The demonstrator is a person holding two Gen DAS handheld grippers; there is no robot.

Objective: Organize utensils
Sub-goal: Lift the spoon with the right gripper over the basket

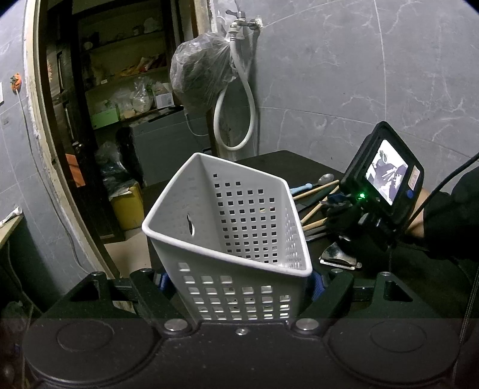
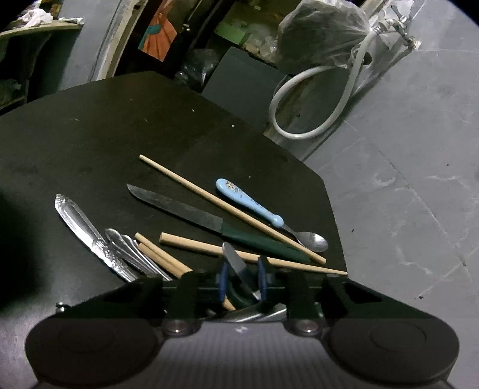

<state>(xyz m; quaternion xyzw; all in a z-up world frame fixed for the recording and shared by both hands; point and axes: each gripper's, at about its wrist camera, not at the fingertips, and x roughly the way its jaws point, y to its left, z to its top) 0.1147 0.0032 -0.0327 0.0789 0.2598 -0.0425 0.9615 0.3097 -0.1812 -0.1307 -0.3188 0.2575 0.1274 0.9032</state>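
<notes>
Grey marbled wall (image 1: 359, 74); tap (image 1: 239, 22) with looped white hose (image 1: 251, 98), hanging plastic bag (image 1: 199, 71); dark doorway (image 1: 119, 89), cluttered shelves (image 1: 128, 77)

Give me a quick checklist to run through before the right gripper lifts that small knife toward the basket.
1. Left gripper holding the white basket: ok, blue pads press both sides.
2. Basket mouth free to take utensils: ok, nothing visible inside; it is tilted.
3. Small knife between the right gripper fingers: ok, the blade sits between the pads.
4. Grip firm: cannot tell, there is a gap on either side of the blade.
5. Knife free of neighbours: not ok, it crosses a wooden chopstick.
6. Remaining utensils on the black table: ok, the blue-handled spoon and green-handled knife lie flat.
</notes>
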